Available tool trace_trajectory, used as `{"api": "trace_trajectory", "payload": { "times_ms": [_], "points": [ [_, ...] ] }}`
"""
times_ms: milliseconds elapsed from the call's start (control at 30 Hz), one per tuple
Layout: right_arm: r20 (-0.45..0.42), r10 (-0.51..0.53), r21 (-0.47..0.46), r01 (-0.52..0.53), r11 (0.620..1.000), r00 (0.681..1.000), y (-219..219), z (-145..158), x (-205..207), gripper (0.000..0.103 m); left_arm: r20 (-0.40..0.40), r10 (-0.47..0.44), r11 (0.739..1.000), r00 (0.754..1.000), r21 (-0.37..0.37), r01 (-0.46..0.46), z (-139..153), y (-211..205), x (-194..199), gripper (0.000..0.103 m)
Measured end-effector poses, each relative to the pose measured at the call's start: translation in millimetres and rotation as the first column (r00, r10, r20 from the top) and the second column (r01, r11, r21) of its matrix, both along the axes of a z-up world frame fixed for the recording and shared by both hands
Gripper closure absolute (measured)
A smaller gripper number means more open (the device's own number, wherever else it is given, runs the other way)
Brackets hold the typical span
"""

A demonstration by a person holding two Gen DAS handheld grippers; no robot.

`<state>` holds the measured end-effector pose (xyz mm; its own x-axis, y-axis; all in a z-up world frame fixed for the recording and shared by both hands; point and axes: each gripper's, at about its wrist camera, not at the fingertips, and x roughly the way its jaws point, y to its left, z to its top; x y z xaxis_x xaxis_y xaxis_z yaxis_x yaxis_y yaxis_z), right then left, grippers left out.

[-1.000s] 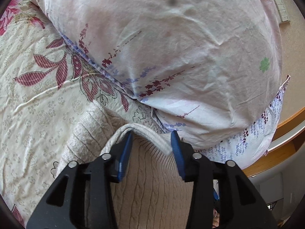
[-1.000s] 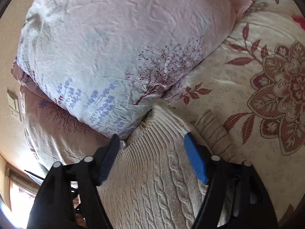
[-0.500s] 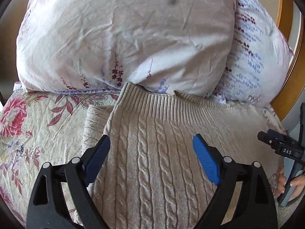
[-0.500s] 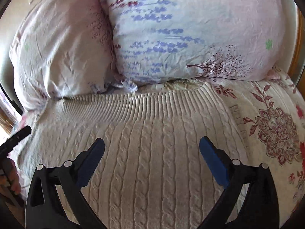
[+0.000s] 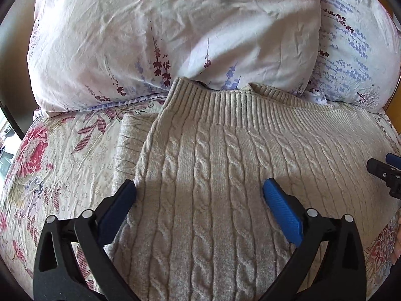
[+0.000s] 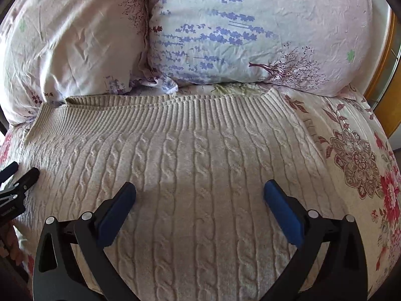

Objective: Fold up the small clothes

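Observation:
A beige cable-knit sweater (image 5: 220,165) lies flat on the floral bedsheet, its ribbed hem (image 5: 238,102) against the pillows; a folded part (image 5: 130,138) sticks out at its left side. It also fills the right wrist view (image 6: 190,165). My left gripper (image 5: 199,195) is open and empty above the sweater's left half. My right gripper (image 6: 199,195) is open and empty above its right half. The right gripper's tip shows at the left wrist view's right edge (image 5: 386,173); the left gripper's tip shows at the right wrist view's left edge (image 6: 15,183).
Two large floral pillows (image 5: 175,32) (image 6: 250,30) stand just behind the sweater's hem. The floral bedsheet (image 5: 57,165) (image 6: 358,155) lies on both sides. A wooden bed frame (image 6: 386,80) runs along the right.
Both grippers let go of the sweater's hem, opened wide and drew back. The sweater now lies spread flat with its hem at the pillows.

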<state>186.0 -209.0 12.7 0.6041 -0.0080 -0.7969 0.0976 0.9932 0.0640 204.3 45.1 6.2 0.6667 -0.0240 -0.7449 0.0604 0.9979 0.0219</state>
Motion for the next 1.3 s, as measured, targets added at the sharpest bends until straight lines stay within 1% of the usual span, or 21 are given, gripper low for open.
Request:
{"api": "trace_trajectory", "payload": {
  "times_ms": [100,233,400,500,567,633,667,800,833,900,967,1033,1100,1133,1200,1233,1267,1300],
  "points": [
    [-0.018,0.024,0.002,-0.024,1.000,1.000,16.1,0.6,4.4,0.001,0.003,0.002,1.000,1.000,-0.004,-0.002,1.4,0.7,-1.7,0.002],
    [0.014,0.039,-0.003,-0.039,0.999,0.999,33.4,1.6,2.5,0.001,-0.001,0.007,1.000,1.000,-0.024,-0.007,2.5,3.0,-1.3,0.002],
    [0.020,0.045,-0.052,-0.044,0.998,0.999,45.8,-0.3,2.2,0.001,-0.001,0.014,0.999,1.000,-0.031,-0.014,4.2,6.7,-4.4,0.002],
    [0.007,0.046,-0.068,-0.045,0.997,0.999,48.2,-4.1,2.0,0.001,-0.006,0.022,0.998,1.000,-0.057,-0.022,4.6,13.6,-7.5,0.002],
    [0.011,0.051,-0.079,-0.050,0.996,0.999,46.8,-6.1,2.9,0.001,-0.015,0.030,0.994,0.999,-0.102,-0.032,5.9,23.5,-10.5,0.002],
    [0.012,0.053,-0.084,-0.052,0.995,0.999,48.2,-6.4,2.6,0.001,-0.009,0.056,0.991,0.998,-0.124,-0.057,9.9,36.0,-14.7,0.002],
    [0.013,0.054,-0.083,-0.053,0.995,0.998,49.3,-6.3,1.7,0.001,-0.001,0.071,0.989,0.997,-0.133,-0.071,13.1,44.2,-18.9,0.002],
    [0.012,0.059,-0.079,-0.058,0.995,0.998,51.0,-5.5,1.9,0.001,0.044,0.106,0.973,0.993,-0.210,-0.095,27.6,81.5,-30.5,0.002],
    [0.009,0.061,-0.077,-0.060,0.995,0.998,50.8,-5.3,2.6,0.001,0.045,0.115,0.969,0.992,-0.223,-0.102,30.0,91.0,-30.8,0.002],
    [0.003,0.069,-0.071,-0.068,0.995,0.998,48.4,-8.2,6.3,0.001,0.014,0.123,0.958,0.992,-0.264,-0.115,30.7,109.2,-26.8,0.003],
    [-0.002,0.079,-0.065,-0.079,0.995,0.997,45.8,-9.7,9.4,0.001,-0.045,0.094,0.940,0.995,-0.325,-0.104,26.0,120.3,-16.8,0.004],
    [-0.001,0.089,-0.060,-0.089,0.994,0.996,41.7,-11.8,14.1,0.001,-0.092,0.064,0.922,0.994,-0.375,-0.094,19.2,124.4,-7.8,0.009],
    [0.005,0.097,-0.059,-0.097,0.994,0.995,39.4,-13.7,16.5,0.001,-0.134,0.038,0.908,0.990,-0.408,-0.090,11.8,124.3,-0.3,0.018],
    [0.007,0.101,-0.059,-0.101,0.993,0.995,39.4,-13.9,16.7,0.001,-0.127,0.043,0.906,0.991,-0.412,-0.092,11.9,124.5,1.6,0.018],
    [0.007,0.107,-0.057,-0.106,0.993,0.994,39.4,-14.0,17.3,0.001,-0.136,0.024,0.900,0.990,-0.429,-0.080,11.4,122.3,8.1,0.028],
    [0.008,0.110,-0.057,-0.109,0.992,0.994,39.1,-14.3,17.8,0.001,-0.132,0.023,0.898,0.991,-0.432,-0.079,11.5,121.1,11.4,0.029],
    [0.009,0.111,-0.056,-0.111,0.992,0.994,38.6,-14.6,17.7,0.001,-0.134,0.004,0.889,0.991,-0.454,-0.065,10.2,119.2,14.8,0.038],
    [0.010,0.114,-0.056,-0.113,0.992,0.993,38.4,-14.7,18.3,0.001,-0.147,-0.026,0.871,0.989,-0.489,-0.050,7.1,118.4,18.9,0.047]
  ]
}}
